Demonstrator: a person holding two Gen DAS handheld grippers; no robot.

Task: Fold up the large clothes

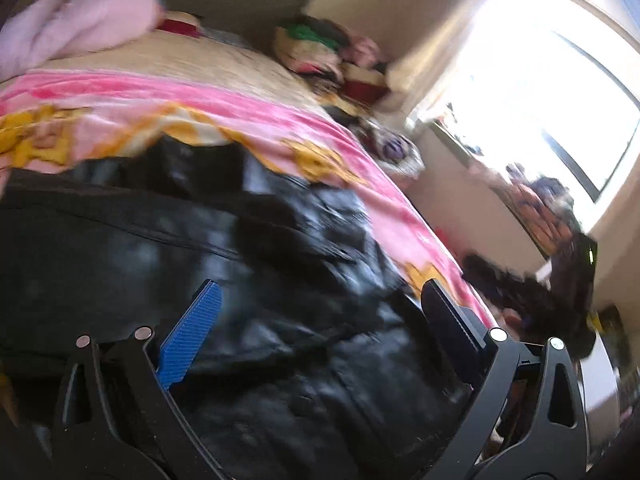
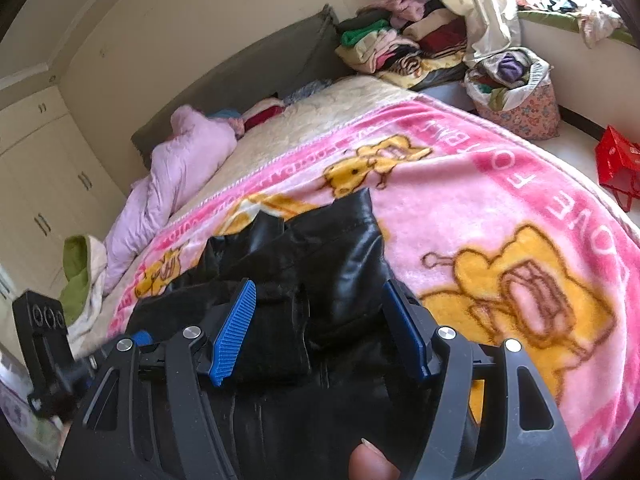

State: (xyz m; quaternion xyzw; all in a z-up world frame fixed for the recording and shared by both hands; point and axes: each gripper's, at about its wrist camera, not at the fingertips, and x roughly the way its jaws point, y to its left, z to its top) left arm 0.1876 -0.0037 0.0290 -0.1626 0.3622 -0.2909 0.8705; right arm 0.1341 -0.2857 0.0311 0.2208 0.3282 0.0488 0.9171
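A black leather jacket point(image 2: 332, 256) lies crumpled on a pink cartoon blanket point(image 2: 480, 184) spread over the bed. My right gripper point(image 2: 319, 284) hovers low over it. Its blue pads point(image 2: 236, 332) stand apart, with a folded part of the jacket lying between them and no pad pressing on it. A person's fingertip point(image 2: 368, 462) shows at the bottom edge. In the blurred left wrist view, the left gripper point(image 1: 320, 286) is open wide above the jacket point(image 1: 240, 248), with nothing held between its fingers.
A lilac quilt point(image 2: 180, 168) lies at the bed's far left by the headboard. Folded clothes point(image 2: 400, 44) are piled in the corner. A floral basket point(image 2: 520, 108) and a red bag point(image 2: 620, 164) stand on the floor to the right. A bright window point(image 1: 540, 80) is beyond.
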